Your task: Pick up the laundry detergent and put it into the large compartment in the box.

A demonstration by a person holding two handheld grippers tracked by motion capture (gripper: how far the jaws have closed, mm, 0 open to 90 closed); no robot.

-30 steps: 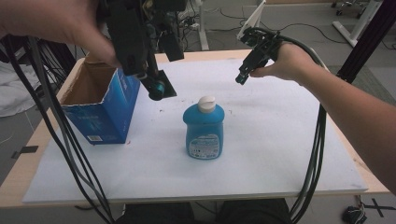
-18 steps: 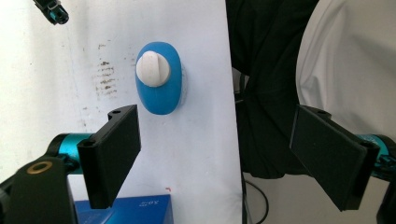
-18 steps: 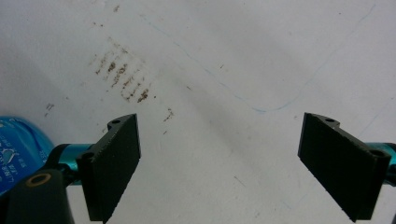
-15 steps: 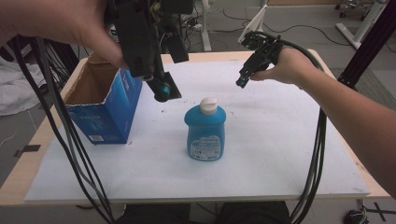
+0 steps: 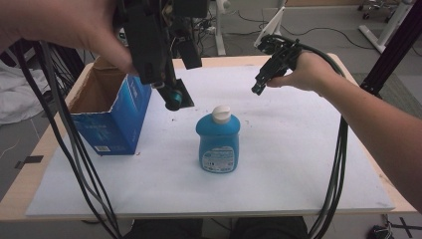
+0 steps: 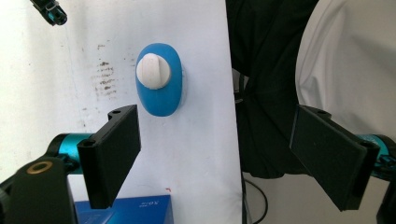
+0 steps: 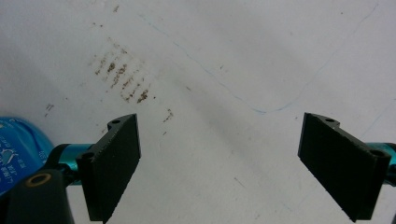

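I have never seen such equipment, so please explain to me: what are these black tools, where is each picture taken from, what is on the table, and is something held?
A person holds a hand tool with two black jaws in each hand. The high view looks down from above: the left gripper hangs up high over the table, the right gripper at the far side. Each other picture comes from a camera riding on one gripper, looking along its jaws. On the white sheet stand a blue bottle with a white cap and an open blue box. Both grippers are open and hold nothing. The left gripper view looks down on the bottle's cap.
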